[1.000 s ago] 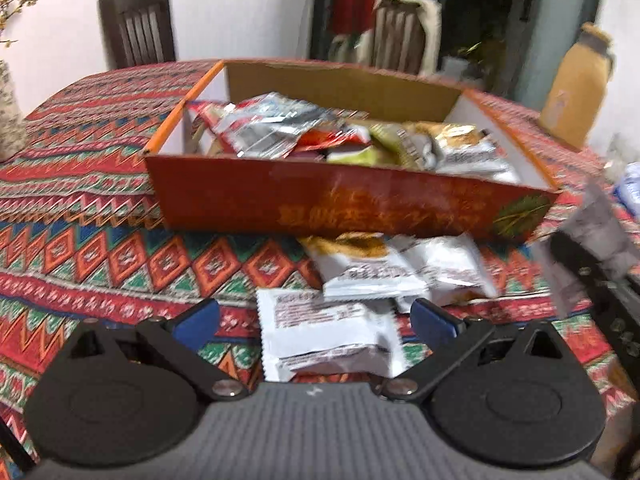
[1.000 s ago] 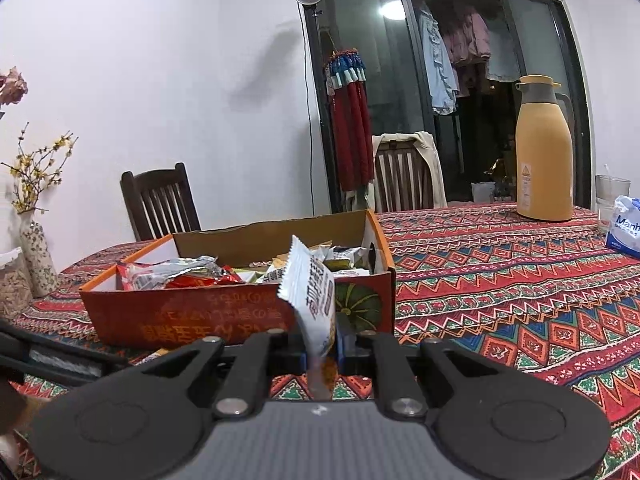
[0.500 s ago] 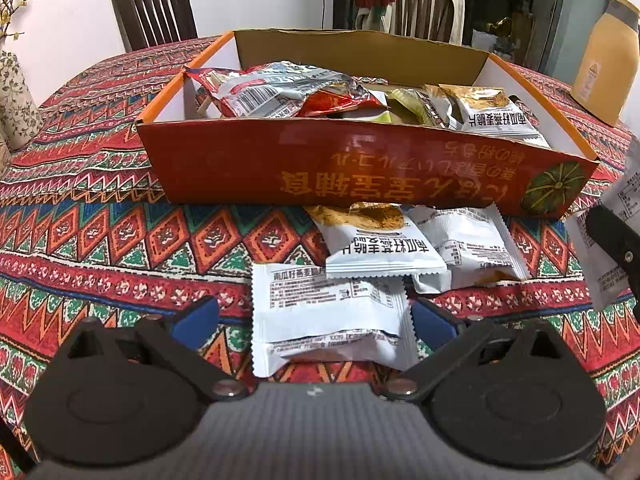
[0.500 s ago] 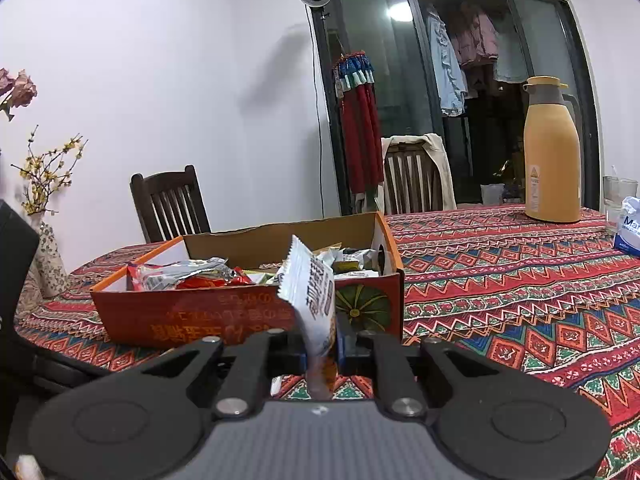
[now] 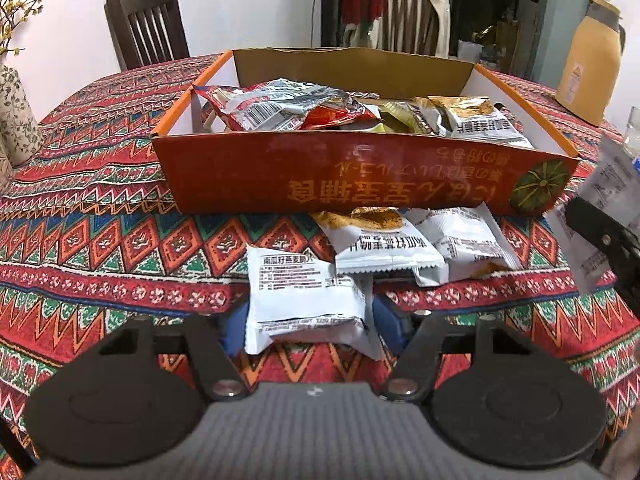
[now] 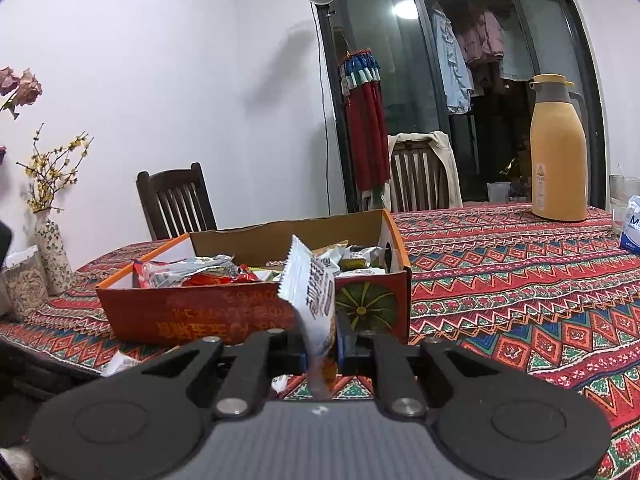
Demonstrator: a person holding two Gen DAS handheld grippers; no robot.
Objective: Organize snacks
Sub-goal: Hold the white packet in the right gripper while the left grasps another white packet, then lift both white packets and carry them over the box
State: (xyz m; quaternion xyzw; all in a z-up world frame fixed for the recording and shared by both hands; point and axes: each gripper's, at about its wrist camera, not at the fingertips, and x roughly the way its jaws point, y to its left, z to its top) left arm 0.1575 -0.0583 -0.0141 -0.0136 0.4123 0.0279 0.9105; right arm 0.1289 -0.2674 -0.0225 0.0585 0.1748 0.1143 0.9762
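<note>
An orange cardboard box (image 5: 360, 184) holds several snack packets on the patterned tablecloth. In front of it lie three white snack packets. My left gripper (image 5: 306, 320) has closed its blue fingers on the nearest white packet (image 5: 300, 284), which still rests on the cloth. Two more packets (image 5: 384, 244) lie just beyond it against the box. My right gripper (image 6: 322, 346) is shut on another white packet (image 6: 312, 292), held upright above the table near the box's right front corner (image 6: 368, 304). That packet also shows in the left wrist view (image 5: 604, 196).
A yellow thermos jug (image 6: 558, 152) stands at the far right of the table, with a glass (image 6: 624, 192) and a white pack (image 6: 634, 228) beside it. A flower vase (image 6: 52, 256) and a jar (image 6: 24, 284) stand at the left. Two wooden chairs (image 5: 148, 28) are behind the table.
My left gripper has moved forward over the nearest white packet and its fingers have closed in on it. The right gripper keeps its packet and has come slightly nearer the box.
</note>
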